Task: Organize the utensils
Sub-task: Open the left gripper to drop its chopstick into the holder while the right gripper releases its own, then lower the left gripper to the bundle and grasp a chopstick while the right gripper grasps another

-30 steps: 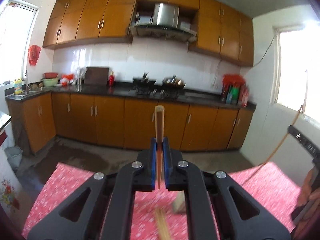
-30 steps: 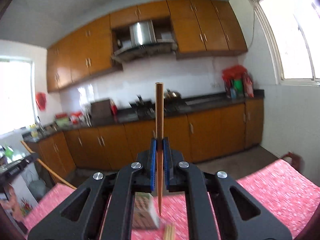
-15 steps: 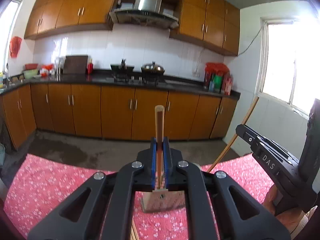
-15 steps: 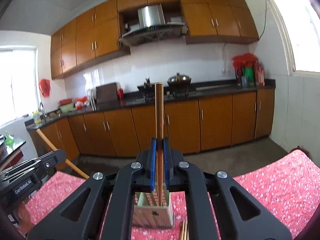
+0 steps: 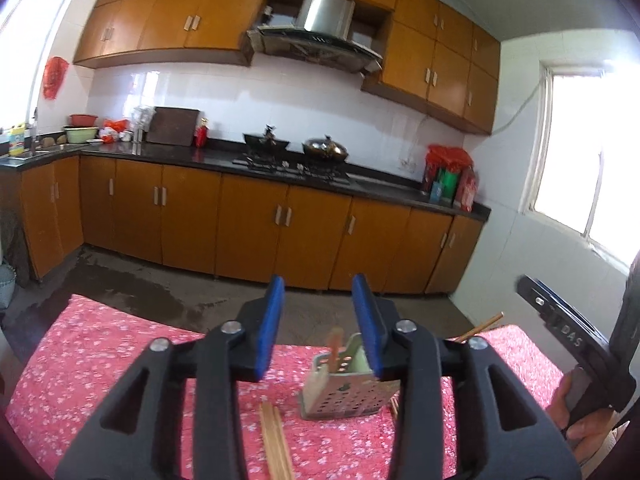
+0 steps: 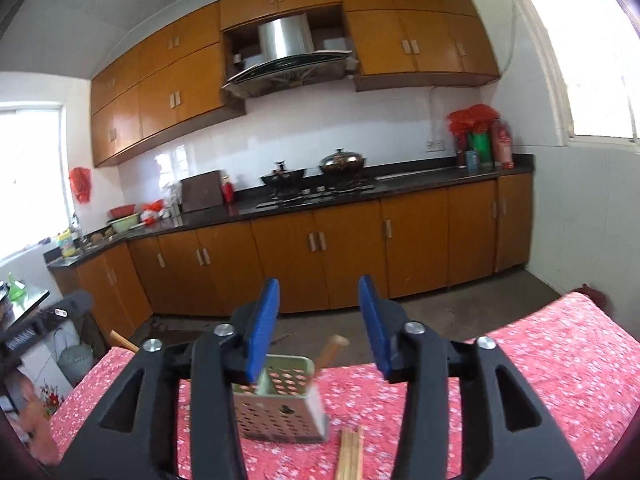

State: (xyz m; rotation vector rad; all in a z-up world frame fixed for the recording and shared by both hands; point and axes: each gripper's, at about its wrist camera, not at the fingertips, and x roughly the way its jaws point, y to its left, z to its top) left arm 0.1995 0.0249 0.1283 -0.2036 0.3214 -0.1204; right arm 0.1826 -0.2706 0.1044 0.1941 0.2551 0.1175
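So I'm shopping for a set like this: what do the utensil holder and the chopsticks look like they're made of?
The utensil holder looks like thin sheet metal, probably stainless steel with a dull brushed finish: grey sheen, punched round drain holes, sharp folded edges. The chopsticks lying on the tablecloth look like bamboo or light wood, matt tan and apparently unlacquered; motion blur hides any grain.

Left gripper [image 5: 318, 320]: black frame, blue pads. Right gripper [image 6: 318, 322]: black frame, blue pads.

Utensil holder [image 6: 280, 404], below and between the right jaws: pale grey metal patterned with round perforations. Chopstick [image 6: 330, 350] standing in it: brown wood. Loose chopsticks [image 6: 350, 454] beneath the jaws: light tan wood.

Tablecloth [image 6: 540, 380]: red with a small white floral print.

Beyond the jaws: cabinets [image 6: 348, 240] orange-brown, countertop [image 6: 420, 180] black, wall tiles [image 6: 320, 120] white, range hood [image 6: 286, 38] silver.
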